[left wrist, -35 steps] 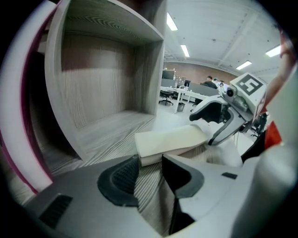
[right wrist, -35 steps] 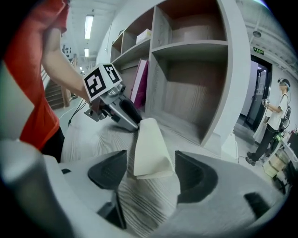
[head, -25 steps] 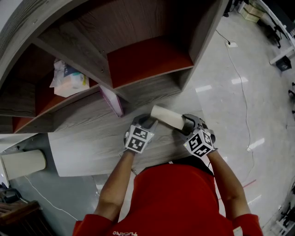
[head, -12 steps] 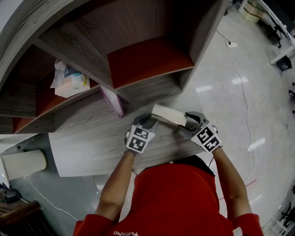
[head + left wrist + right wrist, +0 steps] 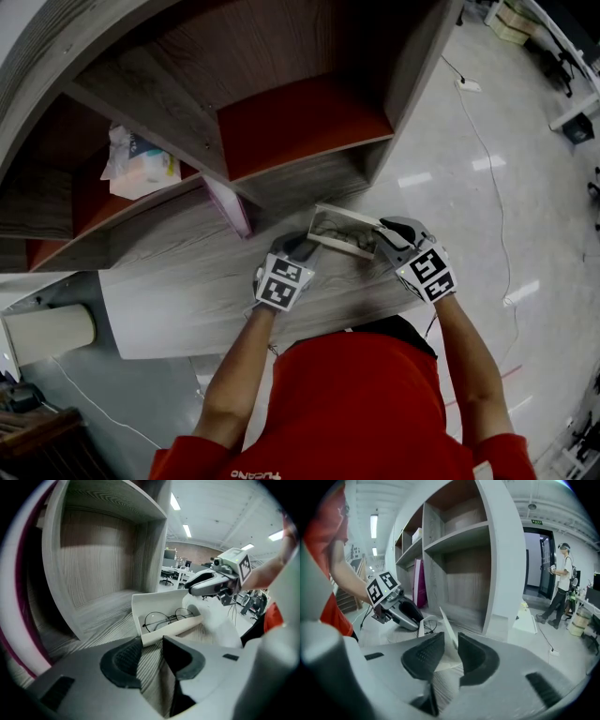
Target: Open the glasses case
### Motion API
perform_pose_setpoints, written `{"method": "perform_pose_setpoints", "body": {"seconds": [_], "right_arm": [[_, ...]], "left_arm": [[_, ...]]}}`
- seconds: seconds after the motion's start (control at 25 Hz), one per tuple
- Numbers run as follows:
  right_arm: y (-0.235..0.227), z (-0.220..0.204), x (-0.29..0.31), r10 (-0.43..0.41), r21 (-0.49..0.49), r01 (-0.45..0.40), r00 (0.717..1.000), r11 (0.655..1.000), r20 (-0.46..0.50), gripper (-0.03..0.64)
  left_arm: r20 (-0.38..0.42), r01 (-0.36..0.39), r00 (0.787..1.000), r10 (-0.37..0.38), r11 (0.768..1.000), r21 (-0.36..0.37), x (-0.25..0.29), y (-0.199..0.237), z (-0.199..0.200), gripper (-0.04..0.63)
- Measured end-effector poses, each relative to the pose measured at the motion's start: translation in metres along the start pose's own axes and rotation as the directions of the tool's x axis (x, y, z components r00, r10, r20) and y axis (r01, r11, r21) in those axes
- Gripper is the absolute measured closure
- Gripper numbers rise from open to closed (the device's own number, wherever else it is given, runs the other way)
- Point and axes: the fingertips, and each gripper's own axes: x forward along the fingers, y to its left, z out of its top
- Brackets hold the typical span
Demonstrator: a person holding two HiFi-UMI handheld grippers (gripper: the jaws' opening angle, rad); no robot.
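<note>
The cream glasses case (image 5: 339, 234) lies open on the wooden shelf top (image 5: 187, 291), with thin round glasses (image 5: 166, 618) inside. My left gripper (image 5: 298, 247) is at its left end; in the left gripper view the tips (image 5: 152, 641) pinch the case's near corner (image 5: 149, 637). My right gripper (image 5: 382, 236) is at the case's right end. Its jaws have just been closing, and the thin raised lid (image 5: 448, 627) stands between its pads (image 5: 451, 645), gripped. The right gripper view shows the left gripper (image 5: 405, 616) at the case's far end.
A wooden shelf unit with red-backed compartments (image 5: 300, 117) rises just behind the case. A magenta book (image 5: 228, 204) stands to the left, a packet (image 5: 141, 161) lies further left. A cream roll (image 5: 47, 333) lies low left. A person (image 5: 560, 590) stands by a far door.
The case was closed and is now open, its lid lifted and the glasses showing. My right gripper has shifted right and up, rolling, and closed on the lid. The left gripper stayed put.
</note>
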Motion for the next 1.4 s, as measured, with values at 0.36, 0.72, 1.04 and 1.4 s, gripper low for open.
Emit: {"method": "perform_pose_setpoints", "body": {"seconds": [0.36,0.72,1.04,1.4], "right_arm": [[-0.021,0.0,0.005,-0.084,-0.013,0.084,0.996,0.996,-0.012,0.575],[-0.044,-0.005,0.016,-0.123,0.013,0.123,0.992,0.992,-0.03,0.574],[-0.038,-0.005,0.016,-0.102,-0.001,0.102,0.994,0.995,-0.031,0.548],[-0.033,0.001,0.005,-0.087,-0.028,0.087,0.996,0.996,-0.006,0.509]], "left_arm": [[-0.01,-0.008,1.0,0.008,1.0,0.004,0.0,0.0,0.0,0.459],[-0.017,-0.023,1.0,0.023,1.0,0.004,0.002,0.002,0.003,0.459],[-0.015,-0.032,0.999,0.032,0.999,-0.004,0.002,0.002,0.003,0.459],[0.002,-0.049,0.999,0.049,0.999,0.001,-0.006,0.004,0.006,0.457]]}}
